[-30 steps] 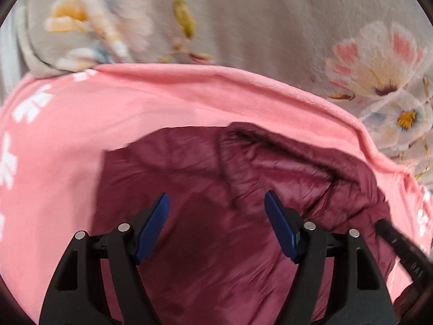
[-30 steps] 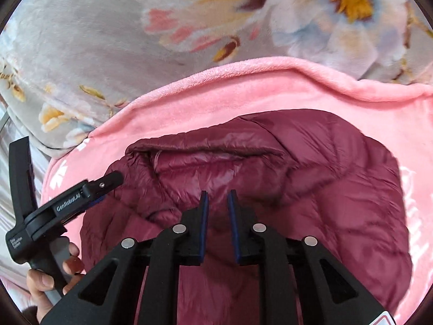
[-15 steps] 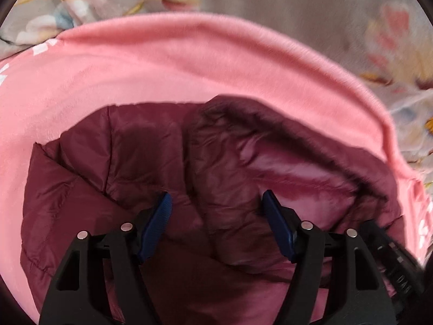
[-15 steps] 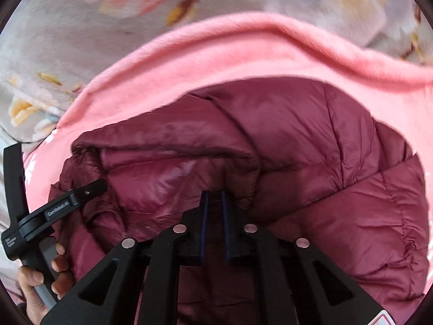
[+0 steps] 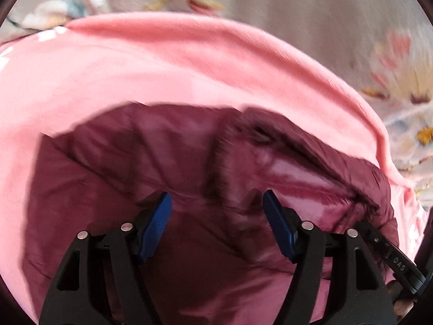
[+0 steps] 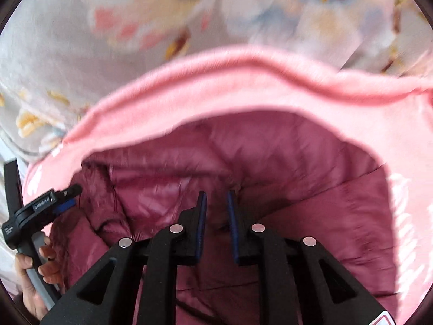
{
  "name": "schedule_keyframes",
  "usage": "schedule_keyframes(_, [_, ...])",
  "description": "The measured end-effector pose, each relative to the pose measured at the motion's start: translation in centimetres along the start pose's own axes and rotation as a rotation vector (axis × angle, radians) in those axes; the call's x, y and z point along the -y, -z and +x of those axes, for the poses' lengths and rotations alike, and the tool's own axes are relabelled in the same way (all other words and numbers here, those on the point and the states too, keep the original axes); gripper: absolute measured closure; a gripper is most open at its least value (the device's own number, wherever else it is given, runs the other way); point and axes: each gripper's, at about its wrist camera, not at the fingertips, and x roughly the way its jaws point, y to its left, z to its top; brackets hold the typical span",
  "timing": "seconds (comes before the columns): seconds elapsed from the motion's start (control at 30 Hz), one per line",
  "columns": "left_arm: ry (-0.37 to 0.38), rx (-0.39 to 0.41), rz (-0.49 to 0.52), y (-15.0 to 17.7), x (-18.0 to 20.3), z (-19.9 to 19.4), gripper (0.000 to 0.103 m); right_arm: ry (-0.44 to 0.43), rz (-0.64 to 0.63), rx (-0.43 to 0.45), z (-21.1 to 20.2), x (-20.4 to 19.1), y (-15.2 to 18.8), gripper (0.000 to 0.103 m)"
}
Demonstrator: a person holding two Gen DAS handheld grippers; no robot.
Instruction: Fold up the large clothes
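Maroon puffer jacket (image 5: 189, 216) lies bunched on a pink blanket (image 5: 162, 75), which in turn lies over a grey floral cover (image 5: 338, 21); both views are blurred. From the left wrist camera, the left gripper (image 5: 216, 224) hangs over the jacket with its blue-padded fingers (image 5: 155, 226) spread wide and nothing between them; whether the tips touch the fabric cannot be told. This view shows a raised fold or collar of the jacket running toward the right, with a glossy lighter strip of lining beneath it; at the lower right edge a black part of the other tool, lettered "DAS", just enters the picture.

The right wrist camera shows what the left does not: the right gripper (image 6: 216, 211) has its fingers drawn narrow, a slim gap between the pads, with jacket fabric rising into that gap, though whether it is truly pinched cannot be told; the jacket (image 6: 297, 176) spreads broadly to the right here, its quilted panel reaching the blanket (image 6: 243, 89); the floral cover (image 6: 162, 13) fills the top. At the far left the left gripper (image 6: 65, 200) is seen from the side, resting at the jacket's edge, with the person's left hand (image 6: 40, 270) wrapped round its grey handle.
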Motion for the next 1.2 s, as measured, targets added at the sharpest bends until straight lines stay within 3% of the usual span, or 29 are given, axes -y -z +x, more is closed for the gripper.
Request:
schedule_keyframes(0.13, [-0.002, 0.041, -0.046, -1.0, -3.2, -1.9, 0.036, 0.068, 0.035, 0.001, 0.6, 1.6, -1.5, 0.085])
schedule_keyframes(0.23, [-0.065, 0.055, -0.087, -3.1, -5.6, -1.4, 0.036, 0.130, 0.020, -0.045, 2.5, 2.4, -1.8, 0.087])
schedule_keyframes(0.33, [-0.115, 0.020, -0.089, -3.3, -6.5, 0.2, 0.036, 0.149, 0.013, -0.061, 3.8, 3.1, -1.6, 0.094])
schedule_keyframes(0.47, [-0.187, 0.019, -0.065, -3.0, -6.4, 1.4, 0.036, 0.165, 0.006, -0.059, 4.0, 2.8, -1.7, 0.095])
schedule_keyframes(0.5, [-0.194, 0.023, -0.062, -2.9, -6.4, 1.5, 0.035, 0.176, 0.014, -0.045, 3.5, 2.6, -1.8, 0.092])
schedule_keyframes(0.53, [-0.202, 0.026, -0.056, -2.8, -5.8, 2.1, 0.035, 0.164, 0.025, -0.025, 3.0, 2.2, -1.8, 0.082])
schedule_keyframes(0.6, [-0.220, 0.024, -0.041, -2.7, -5.6, 2.5, 0.034, 0.069, 0.046, 0.001, 2.1, 1.0, -1.9, 0.078])
schedule_keyframes(0.67, [-0.230, 0.032, -0.044, -2.6, -5.1, 2.4, 0.035, -0.042, 0.070, 0.001, 1.5, -0.2, -2.0, 0.060])
schedule_keyframes(0.73, [-0.185, 0.067, -0.073, -2.7, -4.8, 1.2, 0.037, -0.154, 0.081, -0.032, 2.1, -1.7, -2.1, 0.051])
schedule_keyframes(0.83, [0.000, 0.099, -0.147, -3.0, -4.6, -1.2, 0.035, -0.212, 0.112, -0.072, 3.7, -3.0, -2.0, 0.049])
schedule_keyframes(0.93, [0.133, 0.094, -0.166, -4.1, -3.1, -2.0, 0.023, -0.250, 0.233, -0.089, 5.7, -2.3, -2.2, 0.048])
schedule_keyframes(1.0, [0.159, 0.046, -0.146, -5.1, -1.7, -0.7, 0.017, -0.268, 0.289, -0.091, 6.0, -2.0, -1.9, 0.057])
schedule_keyframes(1.07, [0.164, -0.002, -0.188, -5.7, -0.8, 0.9, 0.017, -0.264, 0.298, -0.085, 6.1, -1.6, -2.1, 0.092])
schedule_keyframes(1.13, [0.182, -0.043, -0.288, -6.0, -1.7, 2.4, 0.025, -0.240, 0.258, -0.075, 5.8, -1.9, -2.0, 0.099])
schedule_keyframes(1.2, [0.209, -0.073, -0.368, -6.1, -2.3, 3.2, 0.048, -0.201, 0.212, -0.070, 5.1, -1.4, -2.0, 0.102])
